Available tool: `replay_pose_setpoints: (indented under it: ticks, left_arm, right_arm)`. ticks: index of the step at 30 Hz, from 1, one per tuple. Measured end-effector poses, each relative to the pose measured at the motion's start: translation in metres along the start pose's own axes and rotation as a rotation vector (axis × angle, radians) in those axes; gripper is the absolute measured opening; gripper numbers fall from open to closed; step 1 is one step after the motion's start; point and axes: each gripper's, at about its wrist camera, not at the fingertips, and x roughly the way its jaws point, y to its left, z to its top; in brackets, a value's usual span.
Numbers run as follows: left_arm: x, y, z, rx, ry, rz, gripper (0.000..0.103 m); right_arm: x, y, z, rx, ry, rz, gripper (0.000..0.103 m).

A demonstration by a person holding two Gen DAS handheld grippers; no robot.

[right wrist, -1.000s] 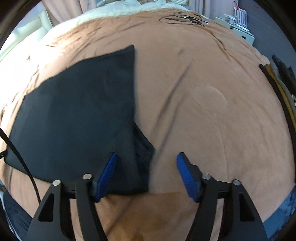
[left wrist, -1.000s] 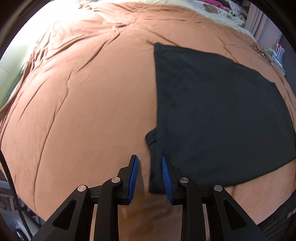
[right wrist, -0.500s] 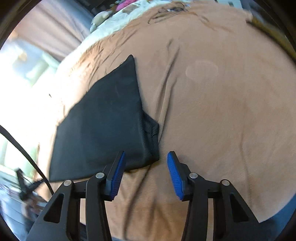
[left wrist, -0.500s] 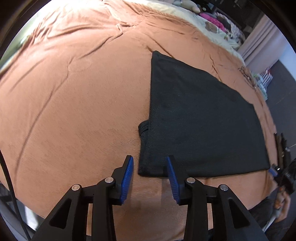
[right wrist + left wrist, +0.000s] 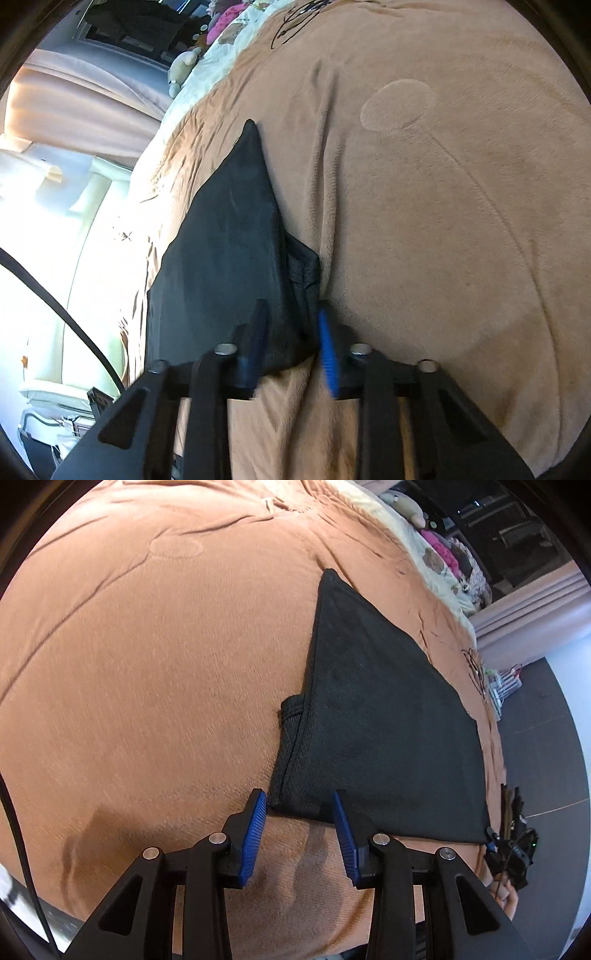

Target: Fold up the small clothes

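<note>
Straddling the black garment's (image 5: pixel 384 716) near corners, both hand-held grippers, left (image 5: pixel 299 812) and right (image 5: pixel 291 343), gape unclosed.

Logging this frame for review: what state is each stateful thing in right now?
black garment: lying flat on the blanket, sleeve poking out at the side.
left gripper: open, fingertips at the garment's near corner.
right gripper: jaws around the other near corner; grip blurred, unclear.
brown blanket: spread, lightly wrinkled.

Dark ribbed garment (image 5: pixel 384 720) spread flat on the brown bed cover (image 5: pixel 147 664), sleeves folded in, one sleeve edge poking out along each near side.
</note>
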Motion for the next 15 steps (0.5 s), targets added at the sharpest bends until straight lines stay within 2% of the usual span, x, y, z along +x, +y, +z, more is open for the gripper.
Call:
replay_pose_setpoints:
  ticks: [4, 8, 15]
  left_arm:
    - [0.002, 0.000, 0.000, -0.026, -0.009, -0.006, 0.039]
    - [0.007, 0.002, 0.003, -0.046, -0.019, -0.018, 0.039]
    - [0.009, 0.005, 0.002, -0.106, -0.076, -0.081, 0.039]
  right_arm:
    - [-0.005, 0.000, -0.003, 0.000, -0.027, 0.021, 0.004]
    - [-0.010, 0.005, -0.007, -0.019, -0.039, 0.040, 0.003]
    - [-0.004, -0.004, -0.014, -0.005, -0.037, 0.032, 0.003]
